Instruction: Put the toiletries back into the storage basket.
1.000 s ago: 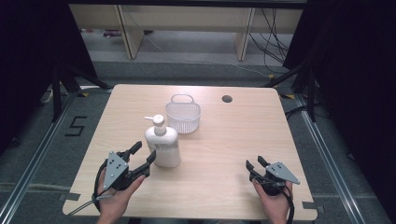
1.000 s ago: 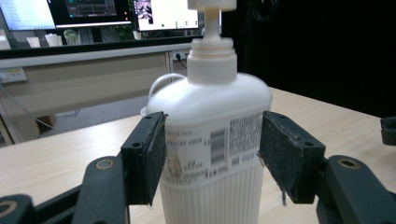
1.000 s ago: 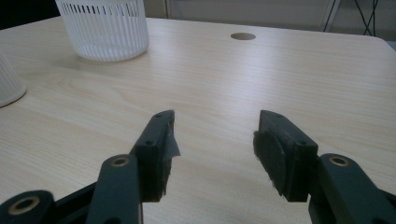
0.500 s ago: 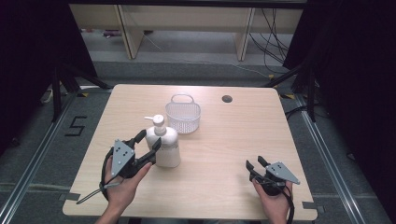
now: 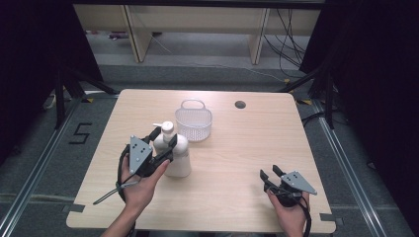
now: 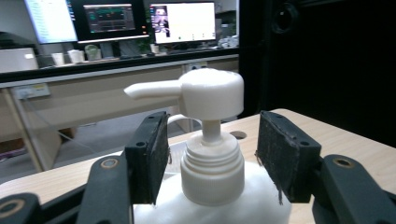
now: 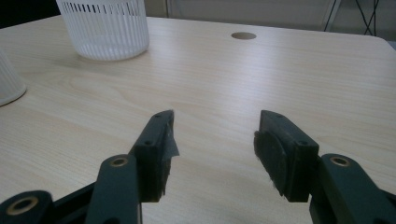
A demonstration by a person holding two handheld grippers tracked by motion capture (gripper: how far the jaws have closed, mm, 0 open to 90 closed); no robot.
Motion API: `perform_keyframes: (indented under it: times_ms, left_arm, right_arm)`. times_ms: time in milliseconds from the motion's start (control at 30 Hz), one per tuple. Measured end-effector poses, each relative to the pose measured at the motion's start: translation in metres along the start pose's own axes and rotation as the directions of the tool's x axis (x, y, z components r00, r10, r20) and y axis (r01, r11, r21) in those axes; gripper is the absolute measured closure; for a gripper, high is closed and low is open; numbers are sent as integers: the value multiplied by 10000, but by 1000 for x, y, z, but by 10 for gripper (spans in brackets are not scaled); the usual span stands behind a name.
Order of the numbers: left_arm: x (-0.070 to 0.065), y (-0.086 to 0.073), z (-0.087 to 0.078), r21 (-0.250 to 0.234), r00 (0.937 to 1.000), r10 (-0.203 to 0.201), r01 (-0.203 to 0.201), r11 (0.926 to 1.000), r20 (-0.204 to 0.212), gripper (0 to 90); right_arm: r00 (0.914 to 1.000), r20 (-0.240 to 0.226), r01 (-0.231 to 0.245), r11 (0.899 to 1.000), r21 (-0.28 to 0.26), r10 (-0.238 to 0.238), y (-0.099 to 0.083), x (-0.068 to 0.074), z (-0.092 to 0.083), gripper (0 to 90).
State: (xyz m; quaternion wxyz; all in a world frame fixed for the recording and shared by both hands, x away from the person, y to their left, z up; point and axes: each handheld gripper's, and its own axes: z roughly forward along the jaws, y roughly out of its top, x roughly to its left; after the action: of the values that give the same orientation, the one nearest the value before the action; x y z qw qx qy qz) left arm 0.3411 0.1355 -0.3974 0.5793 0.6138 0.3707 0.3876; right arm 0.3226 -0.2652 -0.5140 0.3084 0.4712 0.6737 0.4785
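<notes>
Pump bottle (image 5: 177, 153), left of centre on the bench (image 5: 232, 148) before the white basket (image 5: 194, 123): left gripper (image 6: 210, 156) jaws closing around its neck, not yet touching; right gripper (image 5: 271, 176) released, idle; lift outstanding.

Black two-jaw left gripper (image 5: 160, 139) and right gripper (image 5: 269, 174): grey triangular screw-dotted top plates, brass-ringed pivots, frayed pads, trailing black cables.

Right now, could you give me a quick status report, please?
Left gripper open astride pump bottle neck, pads clear. Right gripper open, empty. Basket just behind bottle.
</notes>
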Motion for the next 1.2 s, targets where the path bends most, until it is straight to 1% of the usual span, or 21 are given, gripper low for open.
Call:
perform_keyframes:
  times_ms: [33, 100, 133, 167, 233, 300, 333, 500, 600, 633, 667, 700, 733, 767, 867, 900, 933, 1033, 1200]
  left_arm:
    - [-2, 1, 2, -8, 9999, -55, 55, 10000, -114, 432]
    - [-4, 2, 3, 38, 9996, 29, -28, 10000, -268, 438]
    - [-5, 2, 4, -1, 9995, 19, -19, 10000, -302, 440]
    - [-5, 3, 4, -6, 9994, 17, -17, 10000, -338, 444]
    - [-5, 4, 4, 47, 9992, 44, -42, 10000, -389, 455]
    - [-5, 5, 6, 50, 9985, 10, -8, 10000, -544, 471]
    - [-5, 5, 6, 100, 9983, 24, -18, 9999, -586, 478]
    - [-9, 8, 11, 127, 9977, -22, 30, 9999, -684, 500]
    - [-10, 8, 12, 121, 9970, 0, 10, 9999, -769, 530]
    - [-11, 8, 13, 76, 9958, -64, 71, 9999, -913, 545]
    - [-11, 8, 13, 71, 9949, -48, 55, 10000, -1004, 561]
    - [-11, 8, 13, 59, 9948, -98, 104, 9999, -1011, 579]
    - [-12, 8, 13, 58, 9945, -126, 133, 9999, -1044, 582]
    - [-12, 8, 13, 65, 9944, -127, 135, 9999, -1054, 583]
    - [-12, 8, 13, 87, 9940, -149, 160, 9998, -1081, 586]
    - [-12, 9, 13, 85, 9941, -191, 201, 9998, -1064, 588]
    - [-12, 9, 13, 85, 9941, -191, 201, 9998, -1064, 589]
    - [-14, 9, 12, 51, 9953, -268, 274, 9996, -932, 590]
    - [-15, 9, 12, 78, 9964, -237, 244, 9997, -816, 591]
  right_arm:
    - [9998, -43, 176, 9998, -16, -176, 0, -1, 0, 468]
    - [9999, -61, 84, 10000, 27, -83, 1, 0, 0, 468]
    - [9998, -41, 201, 9998, -49, -201, 0, -1, 1, 468]
    - [9999, 11, 148, 9998, -144, -148, 0, -1, 1, 467]
    - [10000, -31, 77, 10000, 38, -77, 0, -1, 0, 467]
    - [10000, -38, 82, 10000, 24, -82, 0, 0, 0, 467]
    - [10000, -59, -16, 10000, 54, 16, 0, 0, 0, 467]
    - [9999, -78, -106, 9999, 86, 107, 0, 1, 0, 465]
    - [10000, -40, 81, 10000, 19, -81, 0, -1, 0, 464]
    - [9999, -2, 160, 9999, -4, -160, 0, -1, 0, 463]
    - [9999, 0, 107, 9999, 32, -107, 0, -1, 0, 462]
    - [10000, -18, 45, 10000, 69, -45, 1, -1, -1, 462]
    - [9999, 0, 144, 9999, 11, -144, 0, -1, 0, 462]
    - [10000, -28, 41, 10000, 65, -40, 1, 0, 0, 461]
    - [10000, -28, 38, 10000, 60, -38, 1, 0, 0, 461]
    - [9999, -64, -79, 9999, 78, 80, 0, 1, 0, 461]
    - [9999, -64, -79, 9999, 78, 80, 0, 1, 0, 461]
    - [9999, -93, -116, 9999, 91, 117, 1, 1, 0, 460]
    - [10000, -13, 29, 10000, 61, -29, 1, -1, -1, 459]
